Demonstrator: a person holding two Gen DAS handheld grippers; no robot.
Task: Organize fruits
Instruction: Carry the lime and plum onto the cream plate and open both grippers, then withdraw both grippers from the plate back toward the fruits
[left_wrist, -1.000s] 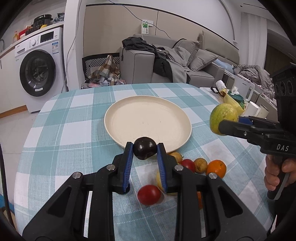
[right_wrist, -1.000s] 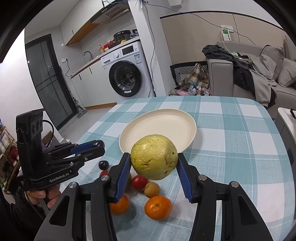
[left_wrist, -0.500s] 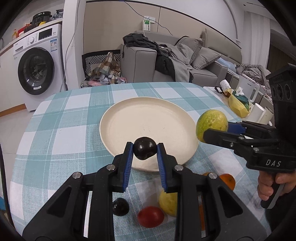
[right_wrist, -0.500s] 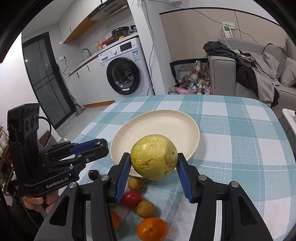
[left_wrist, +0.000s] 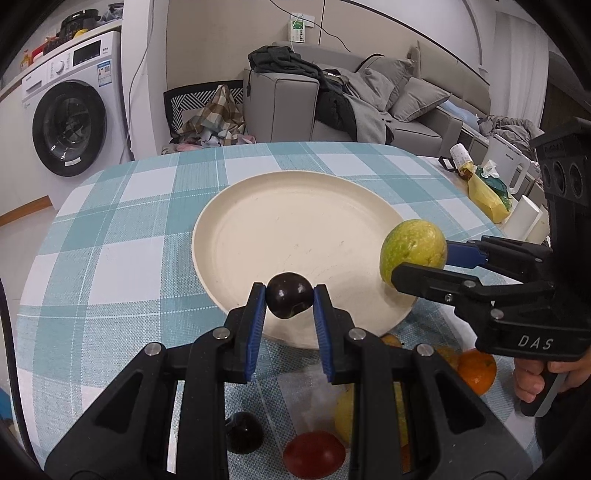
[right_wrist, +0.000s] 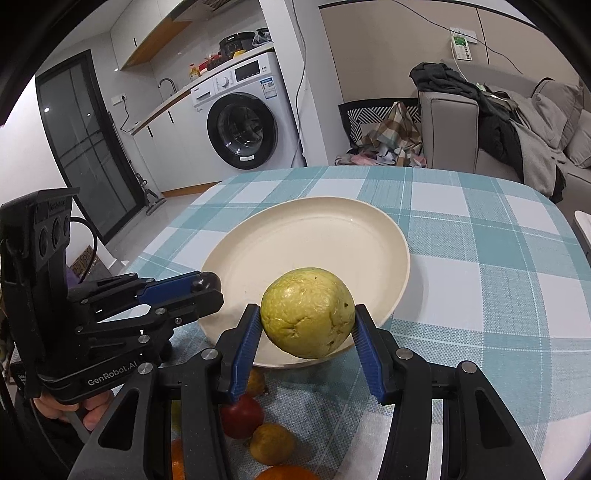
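Below the plate (left_wrist: 236, 229), loose fruits (left_wrist: 314, 452), checked tablecloth (left_wrist: 110, 236)

Both grippers moved forward and down toward cream plate (left_wrist: 295, 236). Left gripper (left_wrist: 290, 301) carried dark plum (left_wrist: 289, 300) from over tablecloth to over plate's near rim. Right gripper (right_wrist: 307, 319) brought yellow-green fruit (right_wrist: 307, 317) over plate's right edge. Loose fruits on cloth now behind fingertips.
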